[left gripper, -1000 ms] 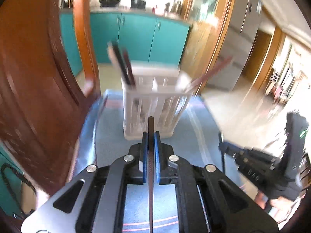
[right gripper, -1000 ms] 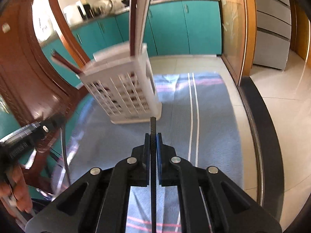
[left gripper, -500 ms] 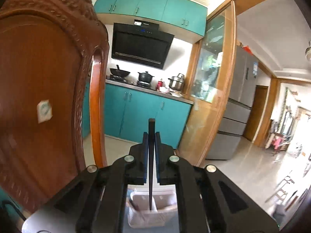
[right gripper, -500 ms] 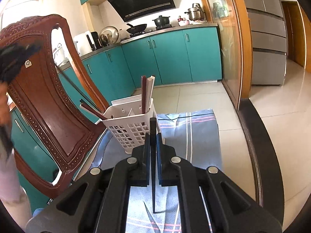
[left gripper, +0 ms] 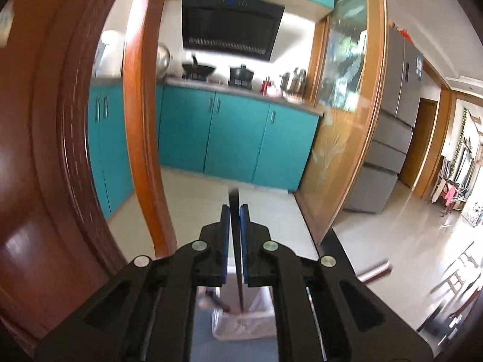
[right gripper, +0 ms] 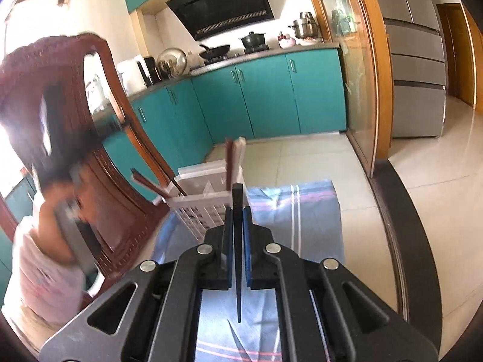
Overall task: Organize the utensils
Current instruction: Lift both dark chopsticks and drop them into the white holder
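Carved wooden chair (right gripper: 99,163) at left, close to the lens in the left view. Teal cabinets (left gripper: 238,141) along the far wall under a grey counter. Black hood (left gripper: 229,30) above, wok (right gripper: 215,50) and dark pot (right gripper: 253,38) beneath it. Steel pot (right gripper: 305,25) and red items at the counter's right end. Glass partition in a wood frame (left gripper: 347,114), grey fridge (right gripper: 413,60) beyond. Pale tiled floor (right gripper: 422,199). Blue striped cloth (right gripper: 305,211) on the table.

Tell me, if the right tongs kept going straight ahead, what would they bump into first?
Probably the white basket of chopsticks just ahead of the right tongs, which grip a dark chopstick. Depth is hard to judge.
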A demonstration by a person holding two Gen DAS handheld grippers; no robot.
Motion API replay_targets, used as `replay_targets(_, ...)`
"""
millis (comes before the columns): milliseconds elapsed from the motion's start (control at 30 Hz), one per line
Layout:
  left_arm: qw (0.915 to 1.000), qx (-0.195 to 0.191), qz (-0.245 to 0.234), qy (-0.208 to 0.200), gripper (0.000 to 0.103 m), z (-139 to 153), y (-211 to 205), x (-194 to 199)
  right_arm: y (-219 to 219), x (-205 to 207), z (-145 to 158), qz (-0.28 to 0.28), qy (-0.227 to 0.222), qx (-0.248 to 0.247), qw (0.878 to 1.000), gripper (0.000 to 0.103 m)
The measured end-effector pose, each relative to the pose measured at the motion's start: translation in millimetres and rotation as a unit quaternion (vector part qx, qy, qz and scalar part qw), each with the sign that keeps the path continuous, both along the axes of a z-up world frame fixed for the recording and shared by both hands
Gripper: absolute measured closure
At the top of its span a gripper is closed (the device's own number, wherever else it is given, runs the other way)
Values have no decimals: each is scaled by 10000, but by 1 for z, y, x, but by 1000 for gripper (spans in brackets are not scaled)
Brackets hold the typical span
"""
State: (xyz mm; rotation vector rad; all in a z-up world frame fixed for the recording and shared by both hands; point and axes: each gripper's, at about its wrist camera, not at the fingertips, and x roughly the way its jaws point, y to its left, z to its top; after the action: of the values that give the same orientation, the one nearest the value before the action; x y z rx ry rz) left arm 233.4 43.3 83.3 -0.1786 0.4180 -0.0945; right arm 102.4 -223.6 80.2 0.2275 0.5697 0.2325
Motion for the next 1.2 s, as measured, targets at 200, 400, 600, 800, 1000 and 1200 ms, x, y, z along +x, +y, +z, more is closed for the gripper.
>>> replay_targets(200,9977,-541,-74,405,51,-36,24,-8,5,12,48,-123,-836,361,9958,96)
replay_targets(400,9997,-39,-61,216,43,-53,22,-47,18,48,82,-403,-1713,772,9814,96)
replay_targets(600,9975,460,-384,380,42,-77,5,-65,46,88,71,-670,-1834,265,9804,96)
replay_targets(800,9956,610,-422,569,42,-91,0,-69,62,119,15,-636,-1181,-155,9908,96)
replay_targets(1000,9956,668,-365,538,42,-89,-5,-63,67,112,6,-556,-1102,-338,9918,90)
replay_targets(1200,9958,702,-314,501,39,-87,-8,-63,56,55,33,-669,-1750,-246,9820,35)
